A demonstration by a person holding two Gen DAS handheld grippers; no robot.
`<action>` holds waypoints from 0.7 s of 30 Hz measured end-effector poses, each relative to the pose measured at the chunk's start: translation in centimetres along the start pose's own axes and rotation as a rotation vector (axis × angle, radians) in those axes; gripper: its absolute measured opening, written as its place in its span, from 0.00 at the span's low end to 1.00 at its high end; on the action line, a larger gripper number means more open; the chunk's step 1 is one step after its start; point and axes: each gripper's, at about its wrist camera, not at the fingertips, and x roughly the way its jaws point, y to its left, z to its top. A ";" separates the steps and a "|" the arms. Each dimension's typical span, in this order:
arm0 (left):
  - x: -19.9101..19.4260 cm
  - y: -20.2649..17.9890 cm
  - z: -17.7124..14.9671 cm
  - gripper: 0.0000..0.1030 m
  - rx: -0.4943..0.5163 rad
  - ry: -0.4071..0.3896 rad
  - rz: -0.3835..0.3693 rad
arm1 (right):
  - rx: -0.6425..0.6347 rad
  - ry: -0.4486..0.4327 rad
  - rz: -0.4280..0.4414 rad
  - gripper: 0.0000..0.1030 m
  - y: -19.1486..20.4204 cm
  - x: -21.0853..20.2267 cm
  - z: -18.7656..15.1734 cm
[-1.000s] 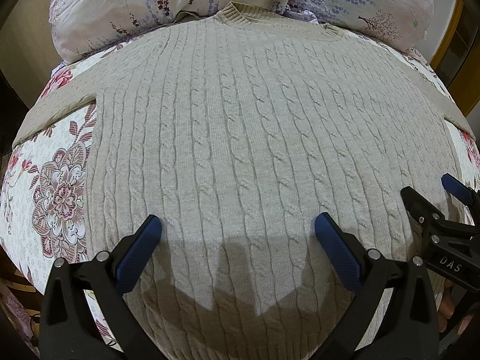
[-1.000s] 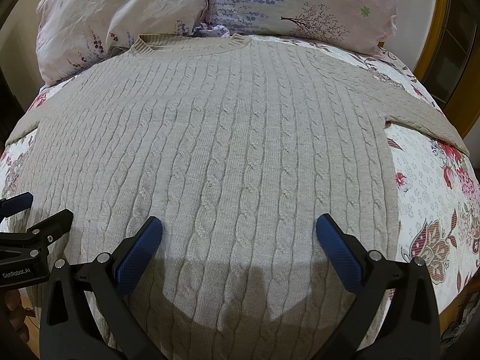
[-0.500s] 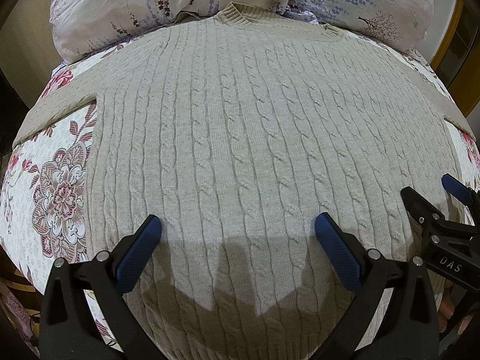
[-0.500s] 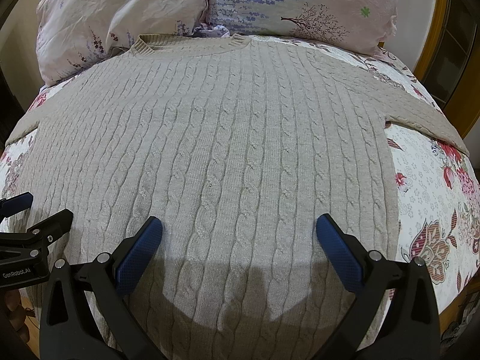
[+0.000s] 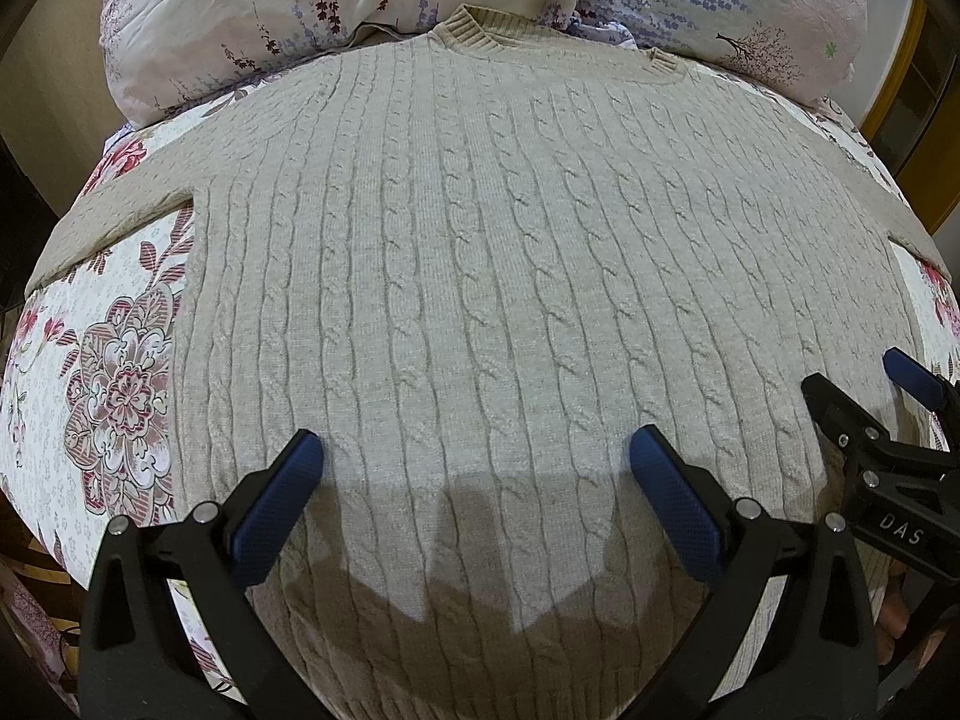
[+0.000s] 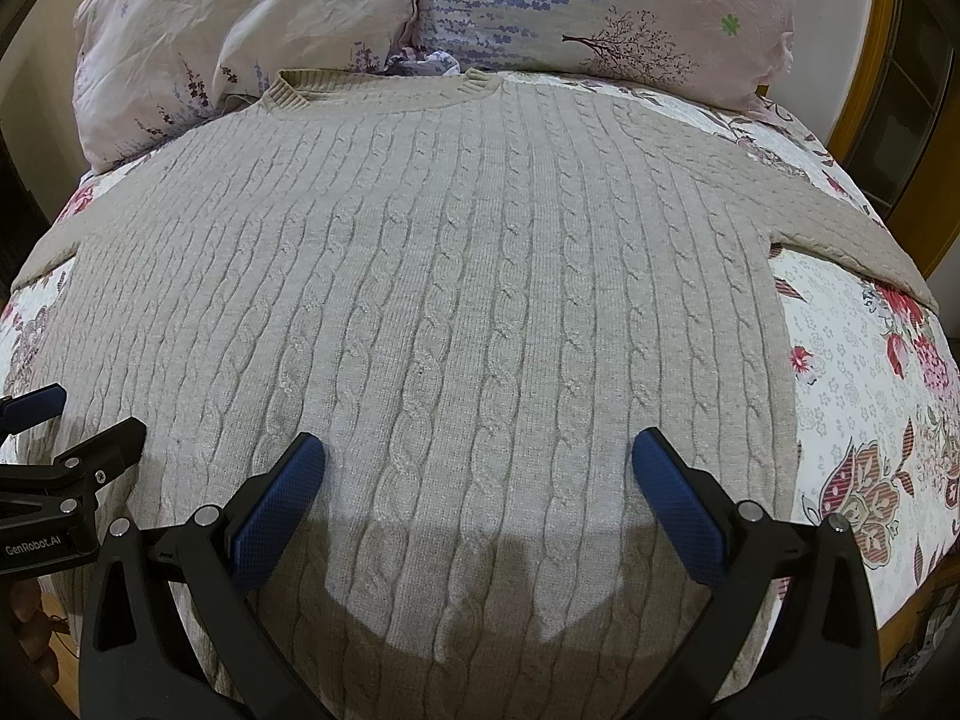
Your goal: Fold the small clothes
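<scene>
Sweater: cable-knit beige sweater [image 5: 510, 276] lies flat and face up on the bed [image 5: 114, 360], spread ahead of both pairs of fingers, collar [image 5: 465, 30] at the far end against the pillows [image 6: 600, 12], hem nearest the fingers. Laid out like this, nothing is folded yet.

Sleeves: left sleeve [image 5: 114, 222] runs out beyond the left fingertip of the left gripper; right sleeve [image 6: 840, 222] runs out beyond the right fingertip of the right gripper. Both are stretched sideways, probably so each can be turned in over the body.

Left gripper: left gripper [image 5: 474, 456] has its fingers spread wide with nothing between them — only knit shows in the gap. It hovers over the lower left half of the sweater; whether the tips touch the knit I cannot tell.

Right gripper: right gripper [image 6: 480, 453] is likewise wide apart and holds nothing, poised over the lower right half. Its black frame also shows just to the right of the left gripper's fingers, so the two sit side by side near the hem.

Placement: each gripper covers its own half, which suits a symmetric fold.

Next step, as a judgement: the fingers would need to reach a sleeve or side edge and pinch a thick knit layer without dragging the rest — the loose cable knit could stretch or bunch.
</scene>
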 end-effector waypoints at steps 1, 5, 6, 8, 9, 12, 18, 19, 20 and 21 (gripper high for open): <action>0.0 0.0 0.0 0.98 0.000 0.000 0.000 | 0.000 0.000 0.000 0.99 0.0 0.0 0.0; 0.0 0.0 0.0 0.98 0.000 0.000 0.000 | -0.001 0.001 0.000 0.99 0.0 0.0 0.0; 0.0 0.0 0.0 0.98 0.000 0.000 0.000 | -0.002 0.002 0.001 0.99 0.0 0.0 0.0; -0.1 0.0 -0.1 0.98 0.000 0.001 0.000 | -0.007 0.002 0.003 0.99 0.0 -0.1 0.1; -0.1 0.0 -0.1 0.98 0.000 0.001 0.000 | -0.009 0.003 0.004 0.99 0.1 -0.1 0.1; -0.1 0.0 -0.1 0.98 -0.002 0.003 0.000 | -0.015 0.004 0.007 0.99 0.1 -0.1 0.2; -0.2 0.2 0.4 0.98 0.003 0.014 -0.002 | -0.050 -0.015 0.037 0.99 -0.1 -0.3 -0.2; -0.2 0.3 0.5 0.98 0.006 0.016 -0.003 | -0.059 -0.015 0.046 0.99 -0.1 -0.4 -0.2; -0.1 0.3 0.5 0.98 0.010 0.021 -0.007 | -0.084 0.000 0.085 0.99 -0.5 -0.4 0.1; -0.1 0.5 0.6 0.98 0.008 0.029 -0.013 | -0.078 0.003 0.099 0.99 -0.9 -0.4 0.4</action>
